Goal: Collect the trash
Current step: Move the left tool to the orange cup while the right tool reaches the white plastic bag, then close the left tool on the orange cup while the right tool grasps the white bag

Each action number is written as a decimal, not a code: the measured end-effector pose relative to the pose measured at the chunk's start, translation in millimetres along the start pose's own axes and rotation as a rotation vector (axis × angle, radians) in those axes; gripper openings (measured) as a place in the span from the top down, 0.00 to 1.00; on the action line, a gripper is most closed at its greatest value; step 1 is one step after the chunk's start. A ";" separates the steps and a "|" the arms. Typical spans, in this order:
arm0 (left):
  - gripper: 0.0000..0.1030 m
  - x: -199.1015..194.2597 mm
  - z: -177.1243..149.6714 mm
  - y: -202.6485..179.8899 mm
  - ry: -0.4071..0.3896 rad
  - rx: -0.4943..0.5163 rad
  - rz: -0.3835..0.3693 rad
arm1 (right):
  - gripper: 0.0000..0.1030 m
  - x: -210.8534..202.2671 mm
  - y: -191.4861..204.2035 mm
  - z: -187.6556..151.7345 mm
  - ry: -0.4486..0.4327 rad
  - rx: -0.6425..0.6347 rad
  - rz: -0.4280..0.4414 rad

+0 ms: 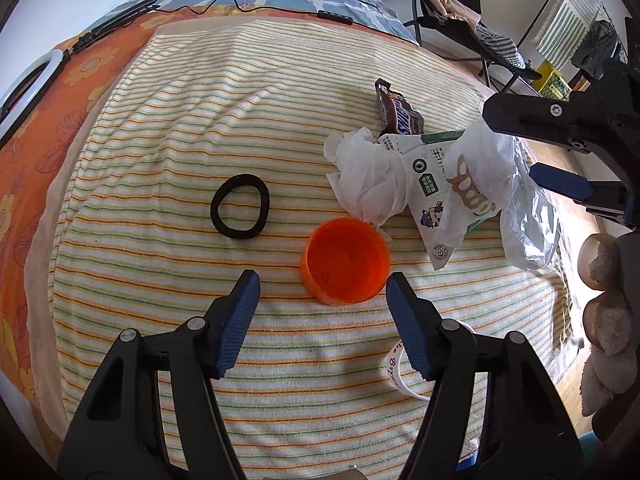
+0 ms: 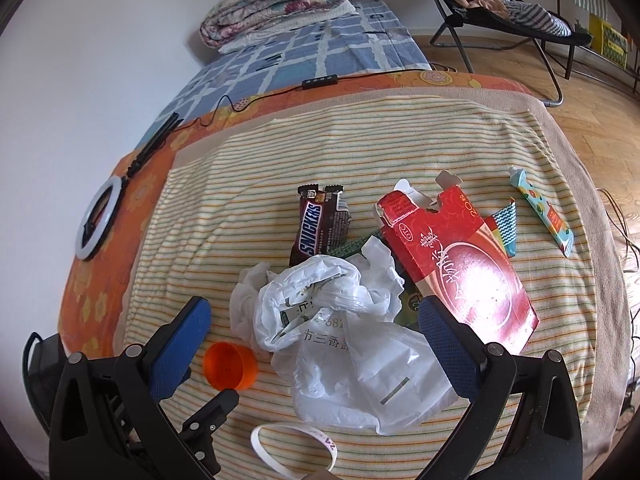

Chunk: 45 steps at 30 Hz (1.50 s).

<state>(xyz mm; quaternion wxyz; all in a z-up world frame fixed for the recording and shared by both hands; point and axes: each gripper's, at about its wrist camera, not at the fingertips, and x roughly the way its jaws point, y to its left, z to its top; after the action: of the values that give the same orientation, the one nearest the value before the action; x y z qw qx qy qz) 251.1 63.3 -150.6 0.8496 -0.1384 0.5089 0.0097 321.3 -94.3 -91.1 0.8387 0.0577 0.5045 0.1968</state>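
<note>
Trash heap on a striped bed cover
Left gripper (image 1: 323, 280) open beside orange cap (image 1: 346, 266); right gripper (image 2: 312, 312) open around white plastic bag (image 2: 352, 360)

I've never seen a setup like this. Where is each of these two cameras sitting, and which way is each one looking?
Left wrist view: rides the left gripper, looking down along its open jaws at the orange cup and black hair tie; the right gripper and gloved hand show at the right edge.
Right wrist view: rides the right gripper, open above the white plastic bag and red box; part of the left gripper shows at lower left.
Shared: cup, bag, Snickers wrapper, striped towel.
</note>
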 end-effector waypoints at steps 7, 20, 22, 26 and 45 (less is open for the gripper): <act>0.45 5.2 5.9 -5.9 -0.010 0.023 -0.022 | 0.01 17.9 -4.5 2.9 0.048 0.041 0.004; 0.49 7.4 3.0 -9.8 0.009 0.018 -0.049 | 0.33 16.4 -19.6 -9.2 0.068 0.095 0.090; 0.48 6.3 2.6 -10.3 0.010 0.010 -0.041 | 0.35 14.3 -19.5 -10.4 0.065 0.090 0.095; 0.43 6.3 -0.5 -16.6 0.000 0.047 -0.021 | 0.37 8.9 -18.3 -13.4 0.055 0.071 0.096; 0.53 -24.4 -6.4 -6.9 -0.089 0.047 0.016 | 0.39 -34.7 -12.8 -44.5 -0.011 -0.030 0.107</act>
<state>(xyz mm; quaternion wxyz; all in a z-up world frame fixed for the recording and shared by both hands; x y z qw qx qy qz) 234.9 58.1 -130.8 0.8743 -0.1136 0.4718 0.0106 271.8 -124.0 -87.8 0.8306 0.0729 0.4930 0.2485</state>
